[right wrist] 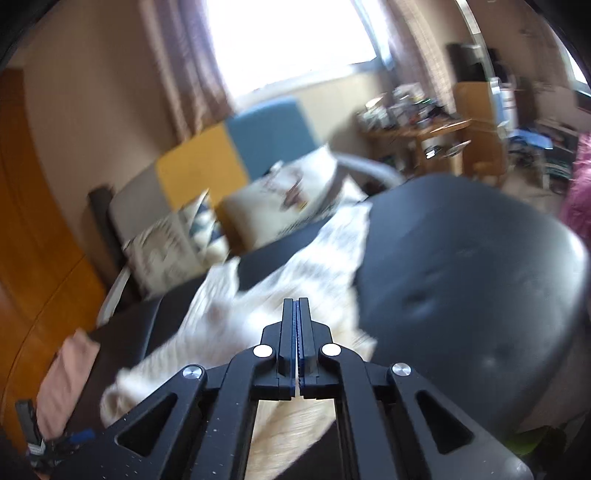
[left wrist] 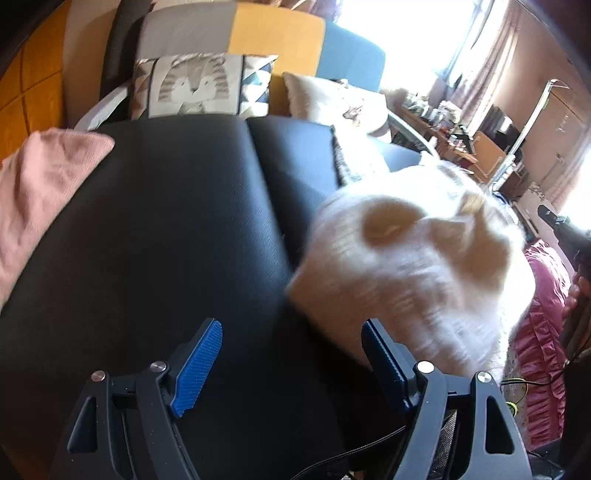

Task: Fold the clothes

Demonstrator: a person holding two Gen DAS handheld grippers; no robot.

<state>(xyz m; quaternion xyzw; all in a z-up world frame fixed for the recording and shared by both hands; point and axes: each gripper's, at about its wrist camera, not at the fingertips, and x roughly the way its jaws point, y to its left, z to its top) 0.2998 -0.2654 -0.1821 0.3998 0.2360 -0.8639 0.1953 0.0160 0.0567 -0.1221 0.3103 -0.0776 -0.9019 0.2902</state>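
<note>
Cream sweater [left wrist: 406, 266], fuzzy with tan patches, lies bunched and blurred on the black padded surface [left wrist: 166, 221], at two o'clock from the left gripper [left wrist: 291, 328]. That gripper's jaws are spread wide with only the smooth, leather-like surface between their ribbed blue pads; the right-hand pad sits just beside the sweater's edge.

The right gripper [right wrist: 297, 301] has its jaws pressed together. The sweater [right wrist: 229, 325] spreads beneath and ahead of them, but whether a fold is caught I cannot tell.

A straight seam splits the surface at twelve o'clock in the left view. A pink ribbed knit [left wrist: 40, 192] lies crumpled at its ten o'clock edge. Beyond, at twelve, a square lion-print cushion [left wrist: 195, 86] leans on a sofa [left wrist: 273, 33] panelled in grey, yellow and blue. In the right view a rounded, black, dimpled chair back [right wrist: 461, 277] bulges at two o'clock.
</note>
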